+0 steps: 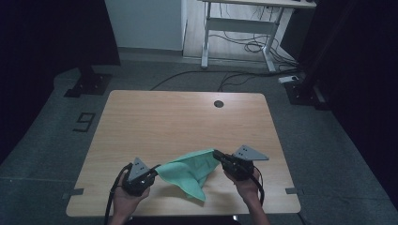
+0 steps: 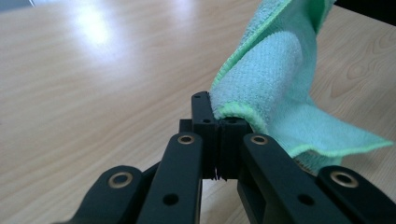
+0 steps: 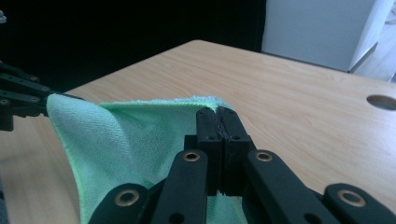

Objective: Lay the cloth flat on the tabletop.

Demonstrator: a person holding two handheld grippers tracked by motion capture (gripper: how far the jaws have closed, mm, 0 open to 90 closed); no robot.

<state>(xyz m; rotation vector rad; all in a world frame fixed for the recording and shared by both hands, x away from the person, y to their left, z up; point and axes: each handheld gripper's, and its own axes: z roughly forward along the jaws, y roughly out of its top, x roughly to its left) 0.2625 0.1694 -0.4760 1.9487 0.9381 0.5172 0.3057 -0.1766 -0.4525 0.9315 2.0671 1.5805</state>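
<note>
A green microfibre cloth (image 1: 187, 171) hangs between the two grippers just above the front part of the wooden table (image 1: 183, 117). My left gripper (image 1: 155, 168) is shut on the cloth's left corner; its closed jaws pinch the hem of the cloth (image 2: 266, 88) in the left gripper view. My right gripper (image 1: 217, 154) is shut on the cloth's right corner, and the cloth (image 3: 126, 135) sags to the left of its jaws in the right gripper view. The left gripper (image 3: 44, 103) shows there at the far end. A loose corner of the cloth droops towards the table's front edge.
A round cable hole (image 1: 218, 103) sits near the table's far edge. A person's hands (image 1: 246, 187) come in from the bottom. Beyond the table stand a white desk frame (image 1: 239, 28) with cables on the floor and dark stand bases (image 1: 88, 84).
</note>
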